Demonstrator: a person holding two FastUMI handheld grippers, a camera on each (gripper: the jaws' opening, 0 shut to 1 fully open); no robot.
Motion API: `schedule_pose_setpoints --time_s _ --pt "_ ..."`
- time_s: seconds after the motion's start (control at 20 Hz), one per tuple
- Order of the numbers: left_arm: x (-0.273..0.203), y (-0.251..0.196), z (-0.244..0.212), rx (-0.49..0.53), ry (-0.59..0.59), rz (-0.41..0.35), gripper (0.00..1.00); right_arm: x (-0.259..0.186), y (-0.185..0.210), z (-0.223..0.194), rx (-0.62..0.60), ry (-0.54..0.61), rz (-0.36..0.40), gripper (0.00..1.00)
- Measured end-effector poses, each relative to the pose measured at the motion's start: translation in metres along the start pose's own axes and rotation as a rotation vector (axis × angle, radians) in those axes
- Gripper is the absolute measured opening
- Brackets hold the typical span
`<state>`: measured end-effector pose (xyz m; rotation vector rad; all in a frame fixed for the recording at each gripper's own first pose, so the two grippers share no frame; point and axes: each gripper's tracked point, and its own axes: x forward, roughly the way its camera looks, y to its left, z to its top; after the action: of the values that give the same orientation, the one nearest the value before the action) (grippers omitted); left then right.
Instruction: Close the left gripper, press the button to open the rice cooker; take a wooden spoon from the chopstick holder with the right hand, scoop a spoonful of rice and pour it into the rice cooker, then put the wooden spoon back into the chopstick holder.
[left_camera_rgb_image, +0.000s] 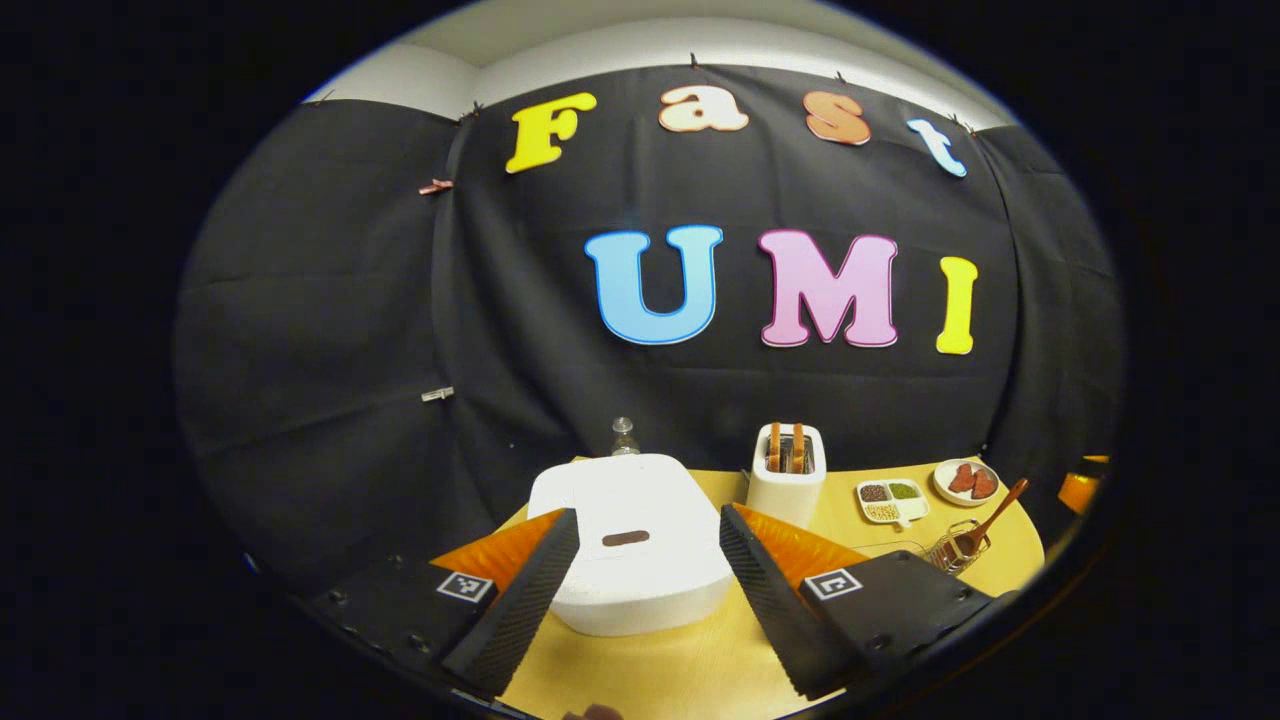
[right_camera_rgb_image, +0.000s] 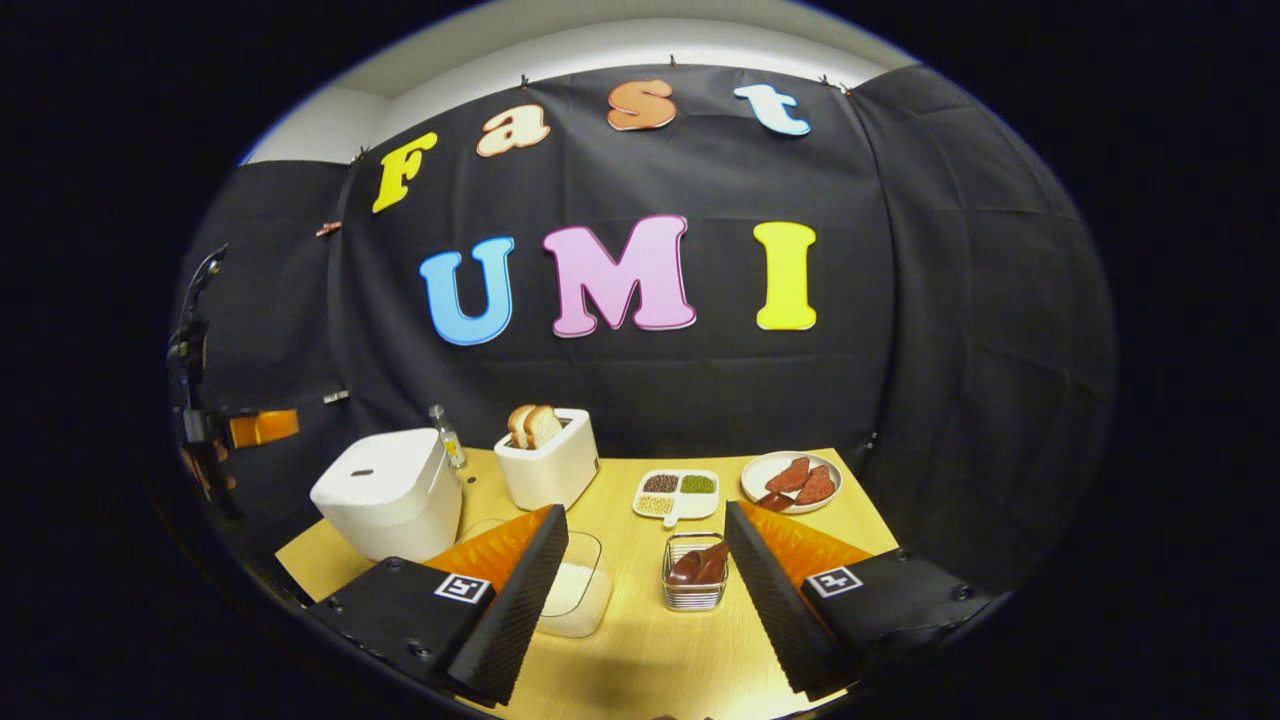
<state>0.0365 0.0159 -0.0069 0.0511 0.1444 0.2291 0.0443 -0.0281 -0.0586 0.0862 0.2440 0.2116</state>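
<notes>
While the rice cooker (left_camera_rgb_image: 630, 540) sits lid-down, spoon (right_camera_rgb_image: 700, 565) in the holder (right_camera_rgb_image: 694, 575) right of it, both grippers (left_camera_rgb_image: 640, 590) (right_camera_rgb_image: 645, 590) hang released

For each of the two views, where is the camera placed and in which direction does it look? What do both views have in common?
Left gripper view: rides on the left gripper, facing the closed rice cooker between its open fingers.
Right gripper view: rides on the right gripper, facing the table, with the chopstick holder and rice container between its open fingers.
Shared: rice cooker, toaster, chopstick holder.
</notes>
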Motion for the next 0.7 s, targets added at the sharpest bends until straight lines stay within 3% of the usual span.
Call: schedule_pose_setpoints --time_s 0.15,0.3,0.55,0.7 --pt "-0.046 -0.011 -0.018 -0.041 0.011 -0.087 0.97 -0.033 0.013 0.015 0.028 -0.045 -0.041 0.98" --pt "-0.074 -0.012 -0.015 0.0 -0.025 -0.163 0.97 -0.072 0.014 0.013 -0.015 -0.085 -0.098 0.98" --pt "-0.105 -0.009 -0.008 0.018 -0.089 -0.238 0.98 -0.122 0.015 -0.004 -0.045 -0.09 -0.172 0.98" --pt "-0.113 -0.011 -0.023 -0.004 -0.066 -0.272 0.97 -0.139 0.016 0.0 -0.037 -0.113 -0.202 0.98"
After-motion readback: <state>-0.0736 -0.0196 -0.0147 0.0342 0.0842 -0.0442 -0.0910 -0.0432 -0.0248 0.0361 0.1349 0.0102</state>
